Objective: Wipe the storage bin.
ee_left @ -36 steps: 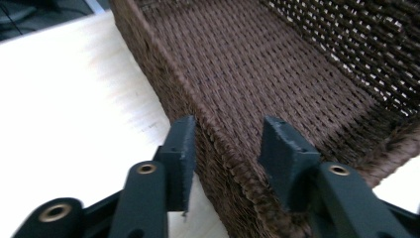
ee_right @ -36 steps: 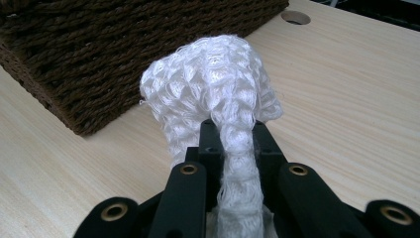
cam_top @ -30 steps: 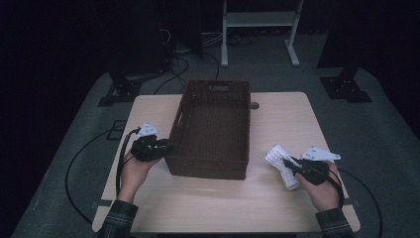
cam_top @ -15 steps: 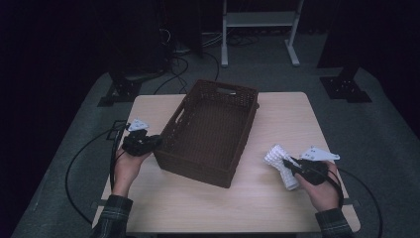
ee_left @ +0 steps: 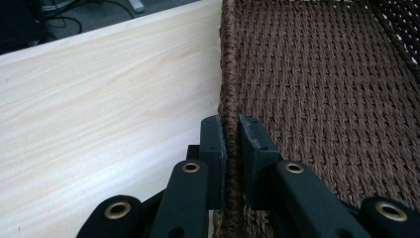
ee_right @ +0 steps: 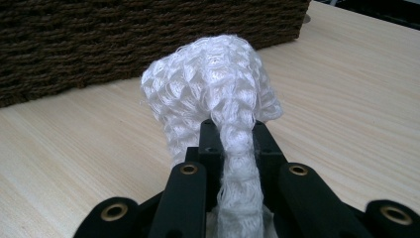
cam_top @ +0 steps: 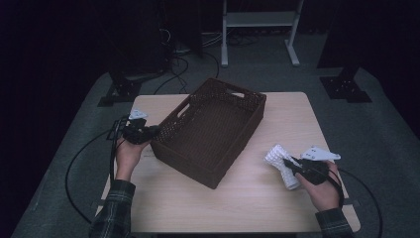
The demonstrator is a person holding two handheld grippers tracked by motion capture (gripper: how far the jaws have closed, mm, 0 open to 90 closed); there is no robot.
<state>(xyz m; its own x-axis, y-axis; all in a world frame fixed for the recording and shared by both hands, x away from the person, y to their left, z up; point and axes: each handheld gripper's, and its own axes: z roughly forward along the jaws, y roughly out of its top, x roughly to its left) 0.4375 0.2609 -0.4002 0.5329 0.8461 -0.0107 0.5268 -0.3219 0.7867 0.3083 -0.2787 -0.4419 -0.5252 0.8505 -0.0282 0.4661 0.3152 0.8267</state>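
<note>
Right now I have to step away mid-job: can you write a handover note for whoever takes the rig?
Left gripper: fingers have just been closing, now pinching the rim of the woven basket at its left wall.
Right gripper: shut on the white knitted cloth, which rests on the table right of the basket.
Done: basket gripped and sitting skewed on the table; cloth grasped.
Left, probably: lift the cloth into the basket, which looks empty.

We see dark brown woven basket (cam_top: 210,131). White waffle-knit cloth (cam_top: 282,163). Pale wood-grain surface (cam_top: 297,119). Black jaws with brass rivets. Green plaid sleeve (cam_top: 111,218). Grey floor (cam_top: 386,129) around.
</note>
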